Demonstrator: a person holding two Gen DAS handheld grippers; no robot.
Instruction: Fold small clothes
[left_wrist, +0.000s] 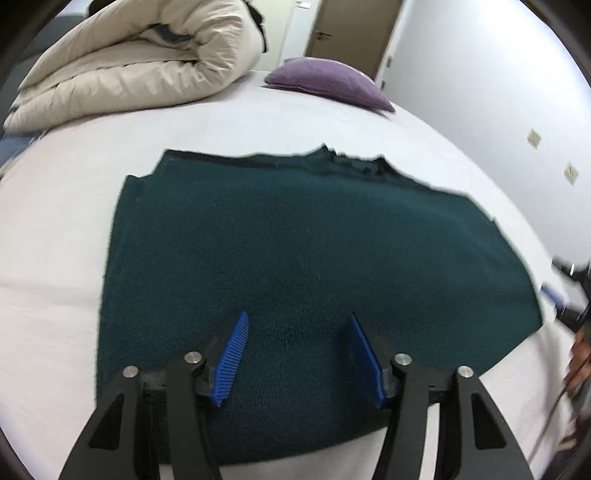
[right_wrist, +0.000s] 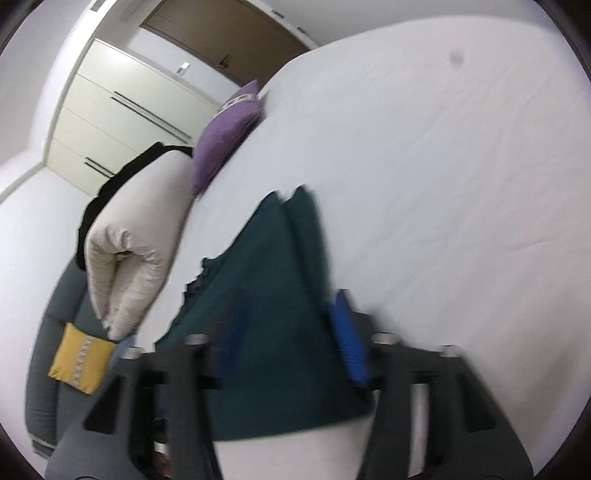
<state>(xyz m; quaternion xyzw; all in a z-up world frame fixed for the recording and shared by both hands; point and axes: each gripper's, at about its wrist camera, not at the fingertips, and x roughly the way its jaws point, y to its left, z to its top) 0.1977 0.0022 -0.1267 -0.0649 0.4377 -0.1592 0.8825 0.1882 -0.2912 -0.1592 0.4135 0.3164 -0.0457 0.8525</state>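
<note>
A dark green knitted sweater (left_wrist: 295, 266) lies flat on the white bed sheet (left_wrist: 55, 258). The left gripper (left_wrist: 297, 354) hangs over the sweater's near edge. Its blue jaws stand apart, with nothing pinched between them. The right gripper (right_wrist: 291, 339) looks blurry. Its jaws are apart too, over the sweater's corner, gripping nothing. No writing can be read anywhere.

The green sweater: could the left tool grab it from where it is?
Probably yes. The left tool hangs open right over the sweater, with nothing between them.
</note>
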